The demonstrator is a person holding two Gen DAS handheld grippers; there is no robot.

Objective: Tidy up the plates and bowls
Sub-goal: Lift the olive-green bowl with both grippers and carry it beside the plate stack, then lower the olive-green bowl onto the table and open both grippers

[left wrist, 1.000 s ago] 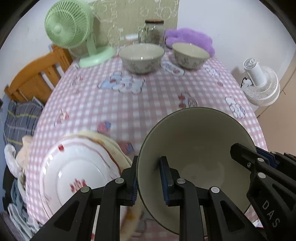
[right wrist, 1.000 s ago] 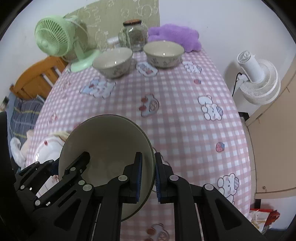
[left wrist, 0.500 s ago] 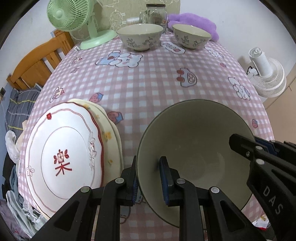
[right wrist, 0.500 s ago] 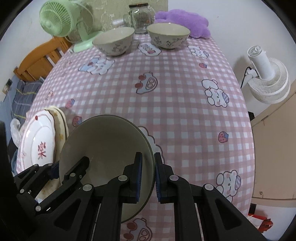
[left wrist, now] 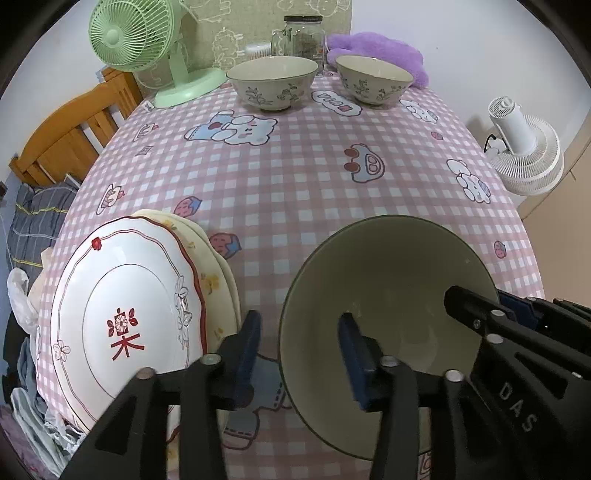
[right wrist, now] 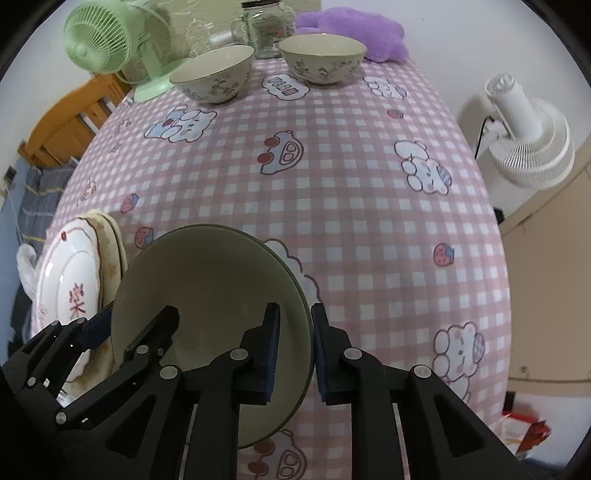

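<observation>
Big bowl (left wrist: 388, 295): it sits low over the near edge of the table (left wrist: 295, 184), a little right of the middle, tilted, with its pale inside facing the cameras; whether its base touches the cloth I cannot tell.
Left gripper (left wrist: 299, 354): its jaws have just been opening, and now they straddle the bowl's left rim with clear gaps on both sides, 1 pad outside the wall and 1 inside, so that side is released.
Right gripper (right wrist: 294, 343): it is at the bowl's right rim, 1 pad inside and 1 outside; the jaws have just been easing apart and a thin gap shows beside the rim, so I read it as no longer clenched.
Plates (left wrist: 125, 325): a stack lies at the near left of the table, just beside the big bowl, with a white plate with a red rim line and a red flower mark on top and cream ones peeking out beneath.
Small bowls (left wrist: 272, 85): 2 with leaf patterns stand upright side by side at the far end, well apart from the big one.
Far end: a green fan (left wrist: 140, 40), a glass jar (left wrist: 303, 33) and a purple cushion (left wrist: 376, 50) sit behind them.
Beyond the table: a white fan (left wrist: 521, 147) stands on the right.
</observation>
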